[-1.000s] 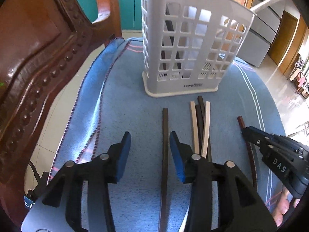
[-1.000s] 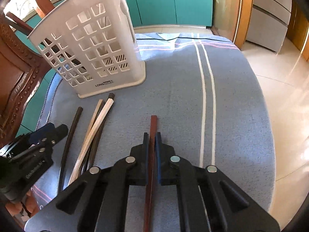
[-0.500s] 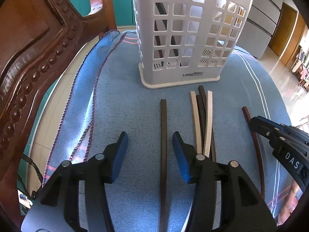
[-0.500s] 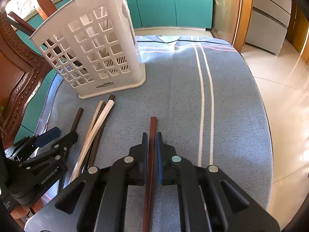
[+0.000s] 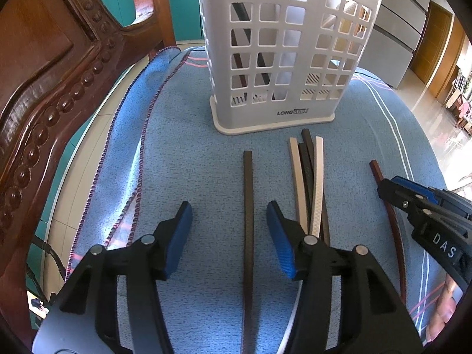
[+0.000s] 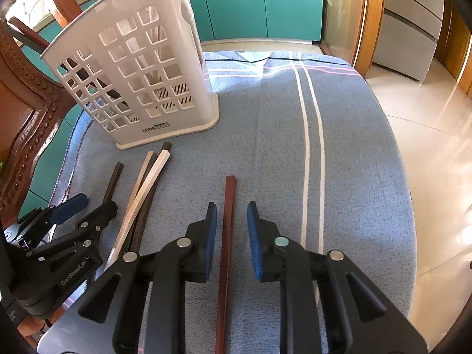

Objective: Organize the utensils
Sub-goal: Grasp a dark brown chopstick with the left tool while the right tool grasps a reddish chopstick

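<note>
Since a second ago we note our right gripper (image 6: 231,211) has let go of the reddish-brown chopstick (image 6: 227,221) — its jaws are opening, pads clear, the stick lying between them on the blue cloth (image 6: 354,153). Our left gripper (image 5: 229,214) stands wide and is opening too, straddling a dark chopstick (image 5: 247,206) without touching it. Just right of it lies a bundle of pale and dark chopsticks (image 5: 306,177). Beyond stands the white slotted utensil holder (image 5: 283,59). We record a carved wooden chair (image 5: 44,88) at left, teal cabinets (image 6: 259,3) behind, and a glossy tiled floor (image 6: 427,135).
</note>
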`<state>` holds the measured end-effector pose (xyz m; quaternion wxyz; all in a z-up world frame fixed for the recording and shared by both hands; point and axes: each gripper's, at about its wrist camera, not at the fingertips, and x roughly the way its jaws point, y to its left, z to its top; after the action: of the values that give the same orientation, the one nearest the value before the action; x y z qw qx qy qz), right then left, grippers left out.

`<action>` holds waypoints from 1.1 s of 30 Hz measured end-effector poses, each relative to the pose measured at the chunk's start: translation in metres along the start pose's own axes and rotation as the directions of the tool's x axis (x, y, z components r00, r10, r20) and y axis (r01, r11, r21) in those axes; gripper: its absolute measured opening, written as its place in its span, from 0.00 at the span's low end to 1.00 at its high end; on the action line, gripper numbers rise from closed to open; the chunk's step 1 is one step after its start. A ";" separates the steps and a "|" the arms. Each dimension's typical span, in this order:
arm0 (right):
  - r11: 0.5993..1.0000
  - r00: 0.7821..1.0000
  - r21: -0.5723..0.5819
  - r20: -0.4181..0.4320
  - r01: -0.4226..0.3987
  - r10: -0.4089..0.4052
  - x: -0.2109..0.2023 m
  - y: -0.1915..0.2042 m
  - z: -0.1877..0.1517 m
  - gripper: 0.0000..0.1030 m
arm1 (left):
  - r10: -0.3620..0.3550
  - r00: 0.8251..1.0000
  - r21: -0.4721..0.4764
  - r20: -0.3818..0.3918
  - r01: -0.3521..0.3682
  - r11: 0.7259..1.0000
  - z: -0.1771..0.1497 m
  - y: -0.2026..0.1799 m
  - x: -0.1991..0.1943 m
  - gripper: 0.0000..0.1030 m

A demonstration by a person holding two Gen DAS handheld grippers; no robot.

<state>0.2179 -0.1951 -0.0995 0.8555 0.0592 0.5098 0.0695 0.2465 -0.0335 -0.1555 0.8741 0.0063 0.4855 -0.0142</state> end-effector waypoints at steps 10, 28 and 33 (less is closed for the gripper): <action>1.000 1.000 -0.007 -0.004 0.001 -0.001 0.002 0.002 -0.001 0.26 | -0.041 0.999 0.011 0.004 0.041 0.999 -0.001 0.001 -0.005 0.40; 1.000 1.000 -0.012 -0.003 0.001 -0.001 0.003 0.003 -0.003 0.27 | -0.142 0.990 -0.038 0.023 0.143 0.989 0.000 0.013 -0.024 0.07; 1.000 1.000 0.003 0.011 -0.008 0.008 0.000 0.001 -0.002 0.27 | -0.193 0.981 -0.071 0.022 0.194 0.978 0.001 0.027 -0.028 0.07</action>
<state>0.2163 -0.1945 -0.1002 0.8578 0.0629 0.5050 0.0720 0.2338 -0.0061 -0.1312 0.8717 -0.0729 0.4777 -0.0814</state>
